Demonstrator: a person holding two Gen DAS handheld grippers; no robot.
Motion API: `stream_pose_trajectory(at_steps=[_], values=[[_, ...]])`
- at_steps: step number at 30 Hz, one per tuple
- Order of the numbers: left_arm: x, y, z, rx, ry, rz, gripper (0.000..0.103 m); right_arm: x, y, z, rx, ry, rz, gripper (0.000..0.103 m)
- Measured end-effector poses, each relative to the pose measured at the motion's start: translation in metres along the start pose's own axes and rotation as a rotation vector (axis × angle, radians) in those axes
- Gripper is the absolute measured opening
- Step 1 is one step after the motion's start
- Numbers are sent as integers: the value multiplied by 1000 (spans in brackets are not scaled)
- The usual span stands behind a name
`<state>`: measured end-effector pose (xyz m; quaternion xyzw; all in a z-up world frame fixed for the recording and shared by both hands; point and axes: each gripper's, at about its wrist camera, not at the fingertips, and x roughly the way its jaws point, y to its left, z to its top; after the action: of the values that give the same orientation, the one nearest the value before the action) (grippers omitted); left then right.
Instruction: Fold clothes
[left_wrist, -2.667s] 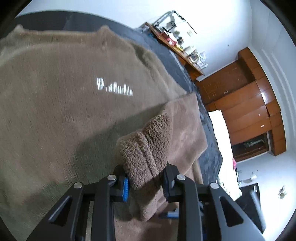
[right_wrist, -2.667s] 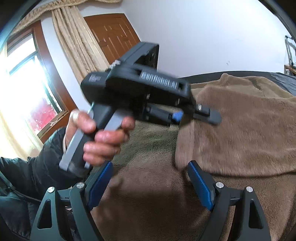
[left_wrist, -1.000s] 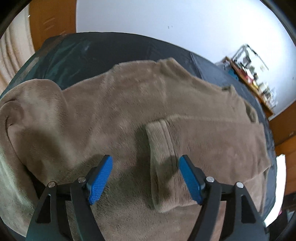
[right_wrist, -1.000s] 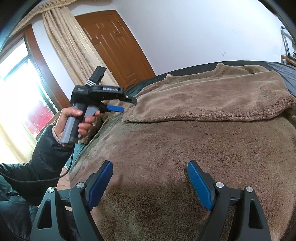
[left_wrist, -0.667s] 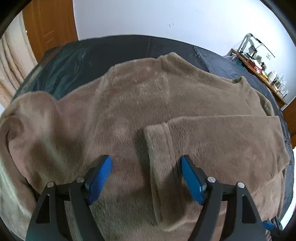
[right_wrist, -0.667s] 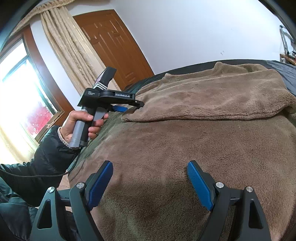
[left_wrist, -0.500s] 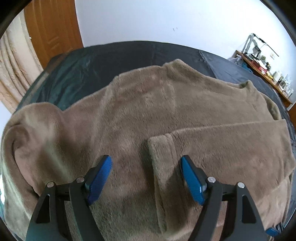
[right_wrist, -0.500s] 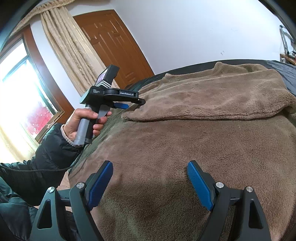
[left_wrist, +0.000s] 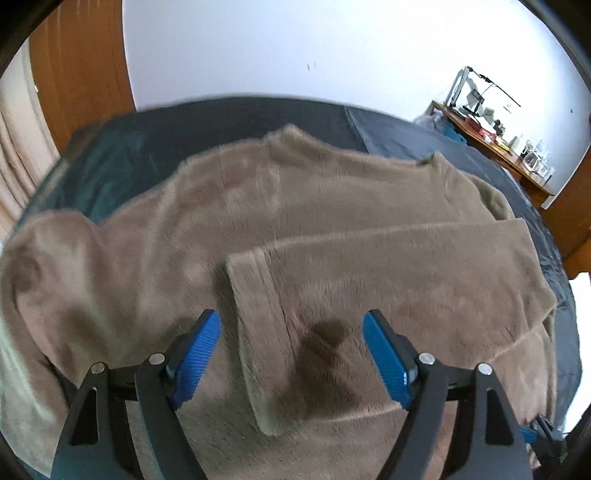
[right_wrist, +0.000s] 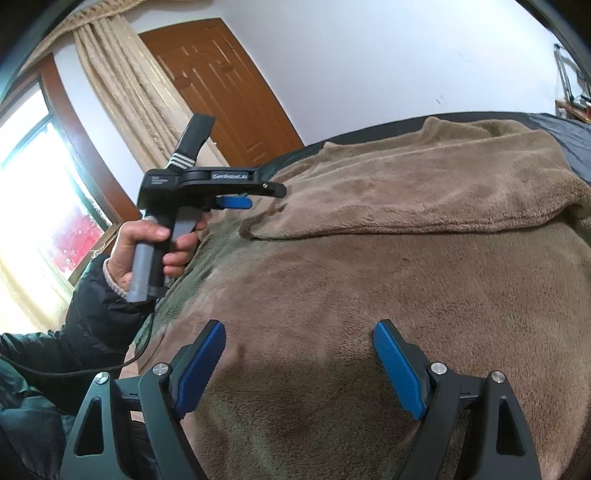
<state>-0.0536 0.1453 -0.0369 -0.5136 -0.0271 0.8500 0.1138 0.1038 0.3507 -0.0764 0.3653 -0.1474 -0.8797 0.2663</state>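
Hovering both tools over the bed (left_wrist: 229, 122), I have nothing gripped: the left gripper (left_wrist: 291, 354) has its blue pads spread wide above the cuff end of the sleeve (left_wrist: 388, 266), and the right gripper (right_wrist: 299, 363) is just as wide open over the lower body of the sweater (right_wrist: 369, 295), neither pad touching cloth that I can see. I judge the left tool sits there so that I can check how the sleeve lies across the chest, while the right waits low near the hem side.

The sweater is a tan, fluffy fleece, spread flat on the dark bedcover with its neck toward the far wall. One sleeve is folded inward and lies straight across the body, ribbed cuff near the middle. The other sleeve (left_wrist: 40, 258) bunches off the bed's left edge, not folded in. In the right view my left hand (right_wrist: 155, 247) holds its tool just above the cuff.
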Motion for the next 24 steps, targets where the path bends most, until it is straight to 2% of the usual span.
stream_pose_trajectory(at_steps=[2,5,12,14,16,17,18,21,24], values=[[11,13,5,-74,32,-47,83,0,0,0,-1,0,3,85],[15,22,16,-144,19,-108,83,0,0,-1,-6,0,4,85],[22,26,29,-188,27,-129,83,1,0,-1,-7,3,8,85],[23,25,28,-190,27,-164,83,1,0,-1,-7,4,10,85],[23,22,28,-176,35,-184,65,1,0,-1,-9,5,12,85],[24,20,29,-167,48,-185,42,1,0,-1,-9,6,14,85],[26,19,28,-166,57,-184,31,1,0,-1,-10,6,15,85],[25,11,34,-142,13,-137,27,1,0,-1,-10,7,17,85],[3,-17,39,-15,-137,-20,27,-1,0,-3,-9,5,16,85]])
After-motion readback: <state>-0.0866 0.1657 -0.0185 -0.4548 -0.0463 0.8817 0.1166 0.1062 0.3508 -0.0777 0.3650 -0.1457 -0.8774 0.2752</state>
